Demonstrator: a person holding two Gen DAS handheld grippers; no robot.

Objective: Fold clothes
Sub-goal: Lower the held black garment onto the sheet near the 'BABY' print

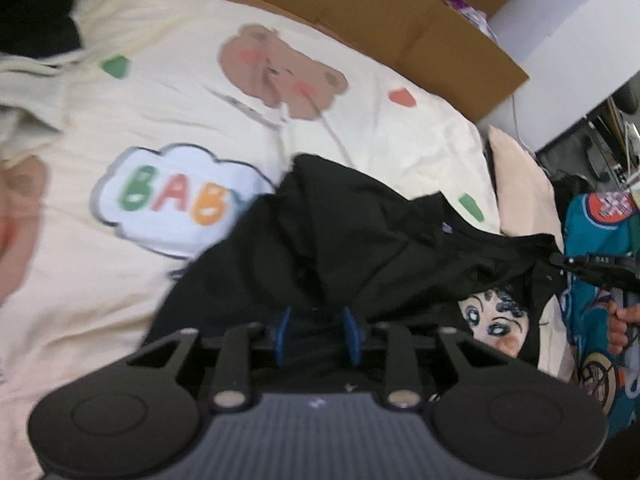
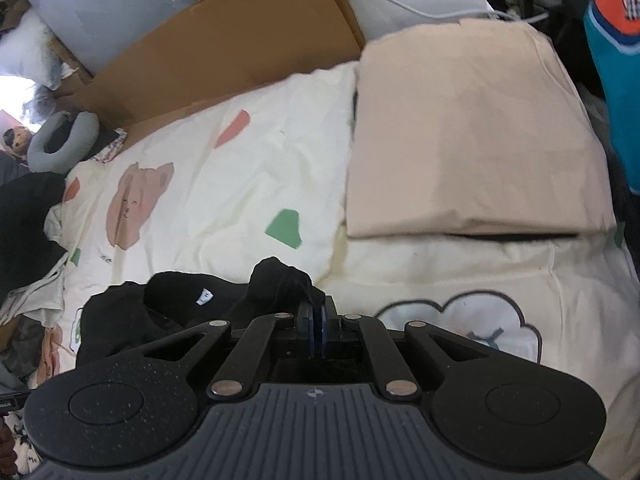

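Observation:
A black garment (image 1: pixel 352 240) lies bunched on a cream bedspread (image 1: pixel 120 128) with bear and "BAB" prints. In the left wrist view my left gripper (image 1: pixel 316 332) has its blue fingers apart, with black cloth draped over and between them. In the right wrist view my right gripper (image 2: pixel 314 320) is shut on a pinched edge of the black garment (image 2: pixel 168 304), lifting it slightly. The right gripper also shows at the right edge of the left wrist view (image 1: pixel 592 268), holding the garment's far edge.
A folded beige cloth (image 2: pixel 468 132) lies on the bed at the back right. Flat brown cardboard (image 2: pixel 224 48) leans along the bed's far side. A grey neck pillow (image 2: pixel 60 144) and dark clothes (image 2: pixel 28 216) sit at the left. A teal patterned fabric (image 1: pixel 600 320) lies at the right.

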